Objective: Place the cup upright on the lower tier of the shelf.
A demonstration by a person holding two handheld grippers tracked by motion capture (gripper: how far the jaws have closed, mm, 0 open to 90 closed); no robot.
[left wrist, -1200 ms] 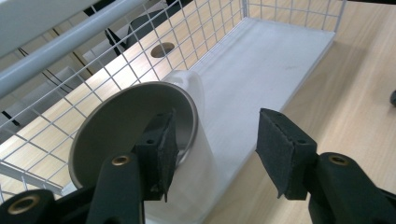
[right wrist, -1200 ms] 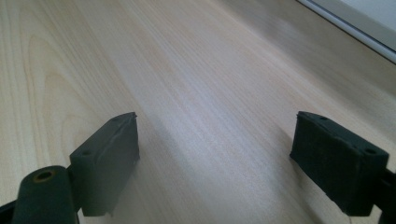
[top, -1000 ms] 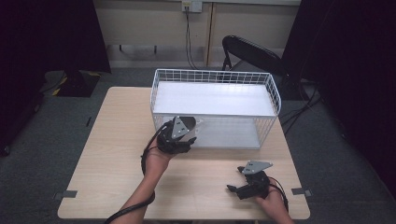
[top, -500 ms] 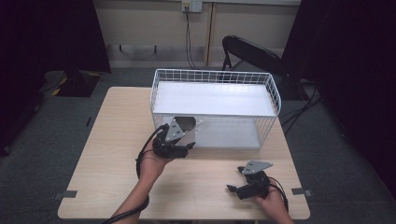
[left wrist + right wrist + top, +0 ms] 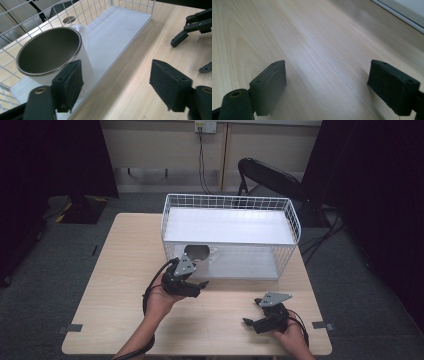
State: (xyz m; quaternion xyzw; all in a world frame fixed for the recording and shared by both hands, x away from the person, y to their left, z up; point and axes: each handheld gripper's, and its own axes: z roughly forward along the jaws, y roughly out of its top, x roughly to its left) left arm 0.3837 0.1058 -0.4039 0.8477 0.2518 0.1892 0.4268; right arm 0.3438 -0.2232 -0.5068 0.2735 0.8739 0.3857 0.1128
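1. High view: your left tool [image 5: 200,287] sits just in front of the white wire basket [image 5: 295,220] on the worktop [image 5: 125,265], jaws spread. A white mug [image 5: 198,256] with a metal inside stands in the basket's near left corner. Your right tool [image 5: 252,312] rests low near the worktop's front right, jaws apart.
2. Left gripper view: your left tool [image 5: 117,85] gapes with nothing between its jaws; the mug [image 5: 53,56] is just beyond one jaw, inside the basket [image 5: 100,7]. Your right tool [image 5: 192,43] shows farther off.
3. Right gripper view: your right tool [image 5: 328,82] is wide open over bare worktop [image 5: 312,42].
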